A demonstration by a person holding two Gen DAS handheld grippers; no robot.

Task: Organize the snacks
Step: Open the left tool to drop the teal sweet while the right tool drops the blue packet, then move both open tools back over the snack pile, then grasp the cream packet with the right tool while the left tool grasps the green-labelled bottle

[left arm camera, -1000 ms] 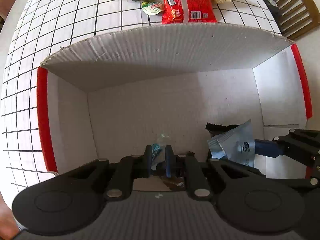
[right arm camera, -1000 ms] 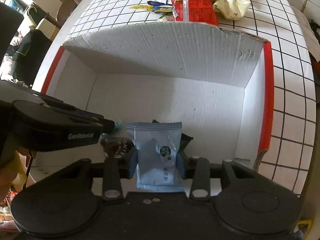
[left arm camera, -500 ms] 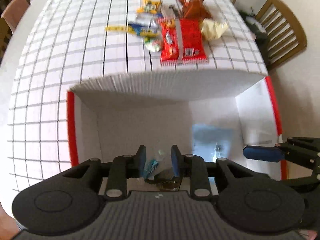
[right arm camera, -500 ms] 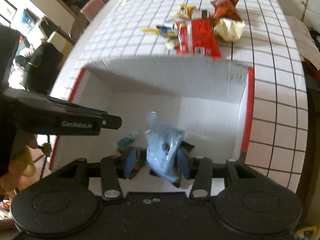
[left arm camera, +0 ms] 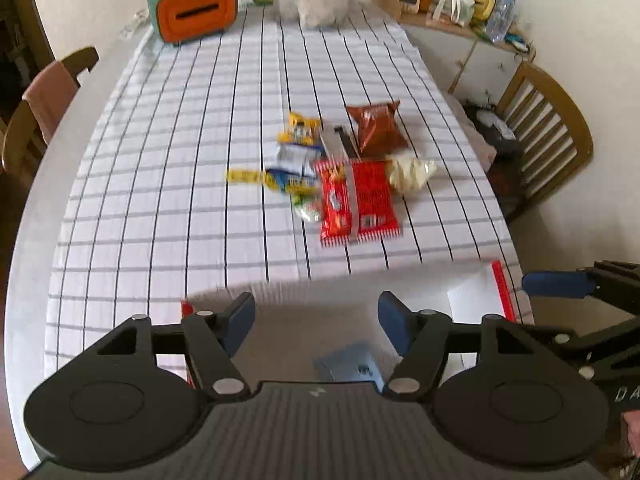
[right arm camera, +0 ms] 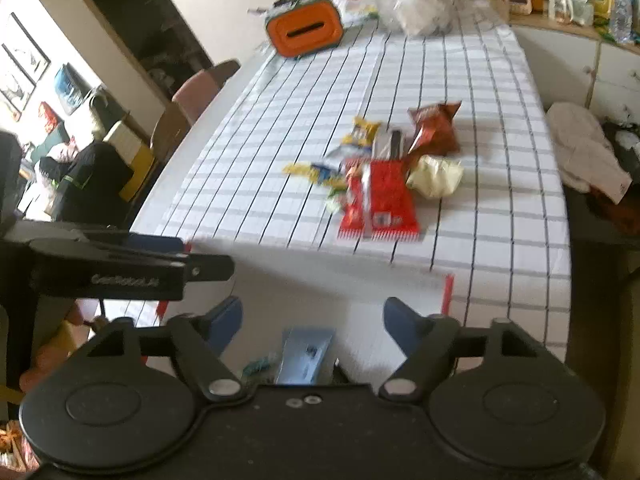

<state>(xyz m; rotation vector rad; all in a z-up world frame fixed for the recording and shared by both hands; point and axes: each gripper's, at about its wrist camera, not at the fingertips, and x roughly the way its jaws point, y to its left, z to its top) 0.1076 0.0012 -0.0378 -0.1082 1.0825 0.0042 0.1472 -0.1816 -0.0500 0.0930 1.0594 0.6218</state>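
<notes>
Snack pile untouched; left hand-held gripper, right hand-held gripper wide, holding nothing.

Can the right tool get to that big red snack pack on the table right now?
Probably yes: the right tool is open and empty, and the red pack lies unobstructed just past the box's far wall.

Glossy foil red snack packet lies on matt checked cloth.

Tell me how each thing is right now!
left tool: open, empty.
right tool: open, empty.
white box: open on top.
light blue packet: lying inside the box, let go.
red snack pack: flat on the tablecloth.
brown chip bag: puffy, sealed, on the tablecloth.
</notes>
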